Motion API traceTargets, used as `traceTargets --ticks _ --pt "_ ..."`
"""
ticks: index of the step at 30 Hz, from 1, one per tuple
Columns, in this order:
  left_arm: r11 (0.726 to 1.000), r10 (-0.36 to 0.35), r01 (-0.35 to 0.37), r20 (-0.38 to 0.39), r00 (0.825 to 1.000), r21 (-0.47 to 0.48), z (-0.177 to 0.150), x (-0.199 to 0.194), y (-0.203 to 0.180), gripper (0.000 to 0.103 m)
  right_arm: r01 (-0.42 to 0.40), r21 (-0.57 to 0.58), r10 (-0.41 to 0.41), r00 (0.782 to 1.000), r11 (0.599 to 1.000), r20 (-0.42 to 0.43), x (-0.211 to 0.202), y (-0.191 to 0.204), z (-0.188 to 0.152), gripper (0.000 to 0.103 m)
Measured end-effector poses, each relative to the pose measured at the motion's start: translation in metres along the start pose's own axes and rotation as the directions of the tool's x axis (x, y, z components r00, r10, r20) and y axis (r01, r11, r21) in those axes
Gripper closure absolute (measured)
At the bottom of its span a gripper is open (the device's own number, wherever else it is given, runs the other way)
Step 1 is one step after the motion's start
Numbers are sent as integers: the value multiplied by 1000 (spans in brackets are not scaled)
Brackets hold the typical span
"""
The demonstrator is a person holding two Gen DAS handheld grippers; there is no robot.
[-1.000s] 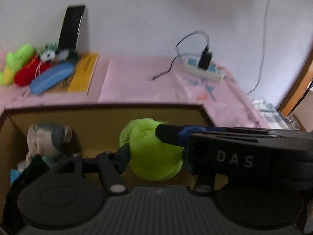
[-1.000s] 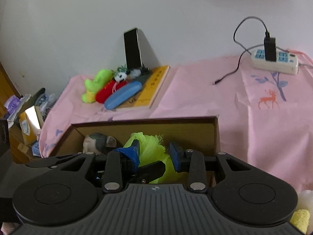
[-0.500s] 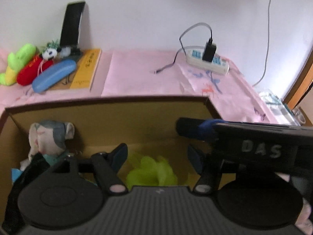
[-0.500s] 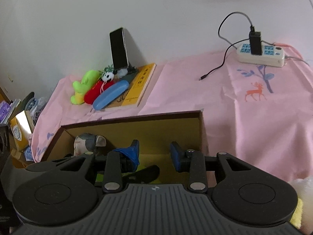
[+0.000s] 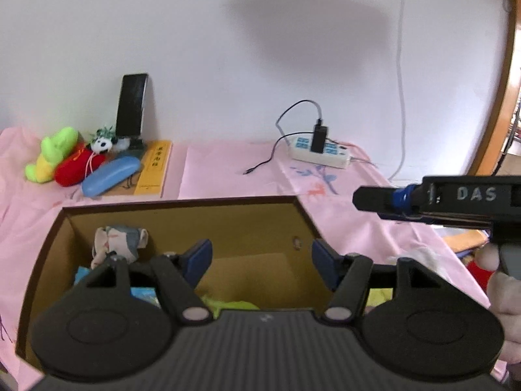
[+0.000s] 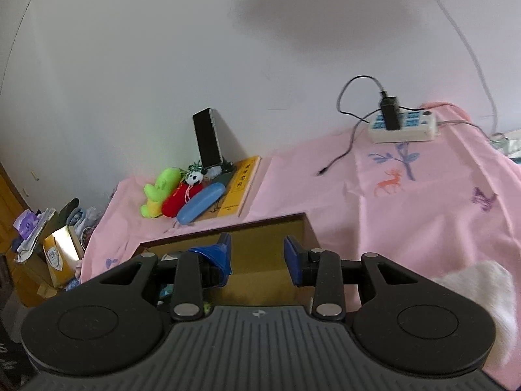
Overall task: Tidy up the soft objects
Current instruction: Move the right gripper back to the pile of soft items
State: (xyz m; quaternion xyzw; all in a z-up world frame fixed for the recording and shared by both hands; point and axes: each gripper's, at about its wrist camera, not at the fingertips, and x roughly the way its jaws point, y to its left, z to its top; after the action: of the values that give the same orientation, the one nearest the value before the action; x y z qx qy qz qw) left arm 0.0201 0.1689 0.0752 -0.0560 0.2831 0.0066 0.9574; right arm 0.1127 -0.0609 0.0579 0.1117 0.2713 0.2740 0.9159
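A cardboard box (image 5: 182,224) stands on the pink cloth; it also shows in the right wrist view (image 6: 267,244). Inside lie a grey and cream plush (image 5: 119,244) and a lime-green soft object (image 5: 231,304), mostly hidden behind my left gripper's body. My left gripper (image 5: 260,260) is open and empty above the box. My right gripper (image 6: 257,255) is open and empty above the box's right part; it shows from the side in the left wrist view (image 5: 361,197). A white soft thing (image 6: 482,293) lies at the right.
By the wall lie a green plush (image 5: 52,151), a red plush (image 5: 76,167), a small panda (image 5: 102,143), a blue case (image 5: 109,176), a yellow book (image 5: 153,169) and a propped phone (image 5: 132,106). A power strip (image 5: 320,154) with cable sits at the back right.
Both grippers let go of the lime-green soft object, which dropped into the box. Both grippers opened and rose; the right one drew off to the right.
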Motion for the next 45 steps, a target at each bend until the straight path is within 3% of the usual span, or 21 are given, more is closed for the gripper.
traceTargets --ticks 9,13,23,32,43,45 --pt "997 -3 6 -41 999 76 -29 -29 -43 37 59 60 -59 998 996 2 -41 -19 -37 84" --pt "993 -35 43 -71 997 109 -51 -32 -62 37 94 69 -95 995 993 15 -59 -29 -57 84" --pt "976 -115 145 -180 977 164 -99 -17 -106 37 181 127 -177 983 975 -43 -85 -70 -105 84" --pt "948 -146 194 -199 969 251 -128 -5 -138 37 229 208 -223 973 951 -50 -98 -111 -126 84" --pt "884 -305 378 -272 913 275 -146 15 -171 33 285 207 -279 959 936 -57 -87 -145 -124 84" --pt "874 -313 389 -277 909 290 -149 18 -177 33 276 227 -269 961 934 -62 -82 -152 -121 84"
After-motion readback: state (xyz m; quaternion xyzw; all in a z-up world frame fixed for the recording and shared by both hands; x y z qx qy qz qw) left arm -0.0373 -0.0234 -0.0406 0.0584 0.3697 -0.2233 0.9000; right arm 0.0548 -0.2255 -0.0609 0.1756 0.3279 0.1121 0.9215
